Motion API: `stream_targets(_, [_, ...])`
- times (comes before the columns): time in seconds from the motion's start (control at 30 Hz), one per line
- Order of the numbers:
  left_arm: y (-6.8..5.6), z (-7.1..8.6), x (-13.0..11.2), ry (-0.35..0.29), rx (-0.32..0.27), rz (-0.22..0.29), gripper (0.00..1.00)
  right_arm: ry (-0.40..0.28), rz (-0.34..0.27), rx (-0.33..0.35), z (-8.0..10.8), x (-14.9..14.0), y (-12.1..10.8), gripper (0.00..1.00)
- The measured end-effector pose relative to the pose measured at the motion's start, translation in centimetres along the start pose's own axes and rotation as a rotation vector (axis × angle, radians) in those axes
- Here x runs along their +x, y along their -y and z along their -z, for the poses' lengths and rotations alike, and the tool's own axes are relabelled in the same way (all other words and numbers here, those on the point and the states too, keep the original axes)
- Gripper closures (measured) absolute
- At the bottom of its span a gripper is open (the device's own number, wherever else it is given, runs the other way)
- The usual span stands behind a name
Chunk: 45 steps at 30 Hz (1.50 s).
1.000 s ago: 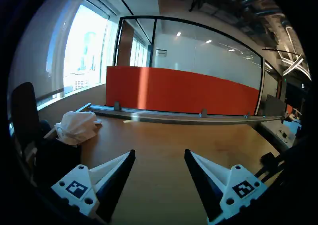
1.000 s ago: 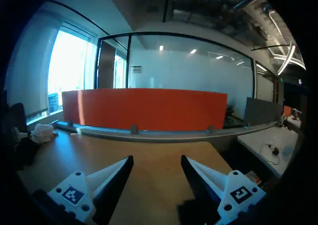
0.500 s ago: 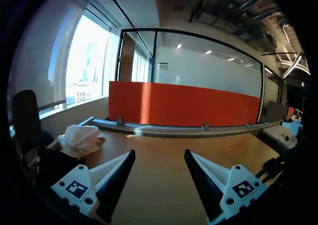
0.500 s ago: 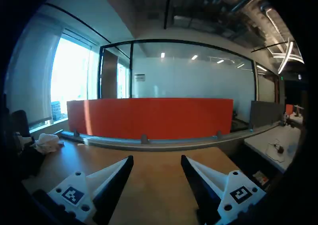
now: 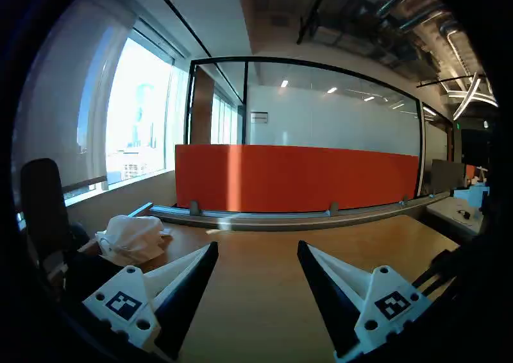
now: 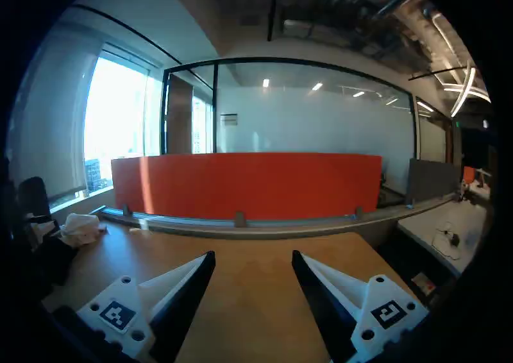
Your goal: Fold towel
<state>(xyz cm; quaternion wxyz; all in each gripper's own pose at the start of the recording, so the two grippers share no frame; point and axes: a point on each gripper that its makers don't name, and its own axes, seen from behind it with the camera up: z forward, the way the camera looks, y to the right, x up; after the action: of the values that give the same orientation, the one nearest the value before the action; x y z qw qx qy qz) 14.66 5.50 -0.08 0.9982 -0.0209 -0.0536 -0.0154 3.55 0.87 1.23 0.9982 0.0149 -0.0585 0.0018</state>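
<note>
A crumpled white towel (image 5: 132,237) lies bunched at the far left of the wooden desk (image 5: 269,279), near the window side. In the right gripper view the same towel (image 6: 80,227) is small and farther off to the left. My left gripper (image 5: 256,255) is open above the desk, to the right of the towel and short of it, with nothing between its fingers. My right gripper (image 6: 252,260) is also open and holds nothing, over the bare middle of the desk (image 6: 256,279).
An orange divider panel (image 5: 295,178) on a grey rail closes the desk's far edge. A dark chair back (image 5: 42,202) stands at the left by the window. Another desk (image 6: 442,231) with cables lies to the right, past a gap.
Both views have tilted upward a little, so the desk and towel sit lower in the picture. The towel has not moved and both grippers stay open.
</note>
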Motion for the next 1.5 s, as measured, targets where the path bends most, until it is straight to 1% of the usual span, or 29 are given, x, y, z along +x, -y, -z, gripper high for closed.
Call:
stream_targets(0.2, [-0.4, 0.0, -0.9, -0.03, -0.018, -0.046, 0.09, -0.02, -0.022, 0.004, 0.0, 1.0, 1.3, 0.08])
stream_targets(0.3, [-0.2, 0.0, -1.6, -0.043, -0.018, -0.051, 0.08, -0.035, -0.033, 0.002, 0.1, 1.3, 1.7, 0.08])
stream_targets(0.4, [0.3, 0.1, -2.7, -0.051, -0.012, -0.047, 0.08, -0.042, -0.035, 0.005, 0.2, 0.9, 2.4, 0.07])
stream_targets(0.6, [1.5, 0.3, -5.4, -0.065, 0.002, -0.057, 0.09, -0.036, -0.012, 0.014, 0.0, -0.9, 3.5, 0.06])
stream_targets(0.8, [2.2, 0.2, -8.3, -0.08, -0.007, -0.058, 0.09, -0.04, -0.005, 0.016, -0.4, -2.1, 4.5, 0.05])
stream_targets(1.03, [2.8, -0.4, -11.2, -0.095, -0.015, -0.043, 0.09, -0.035, 0.011, 0.012, -0.8, -4.2, 5.3, 0.05])
stream_targets(1.3, [4.1, -1.0, -13.1, -0.108, 0.002, -0.031, 0.09, -0.019, 0.047, 0.007, -1.3, -5.8, 5.7, 0.05])
stream_targets(1.5, [5.0, -1.1, -14.0, -0.113, 0.016, -0.025, 0.09, -0.01, 0.048, 0.005, -1.8, -6.5, 5.7, 0.05])
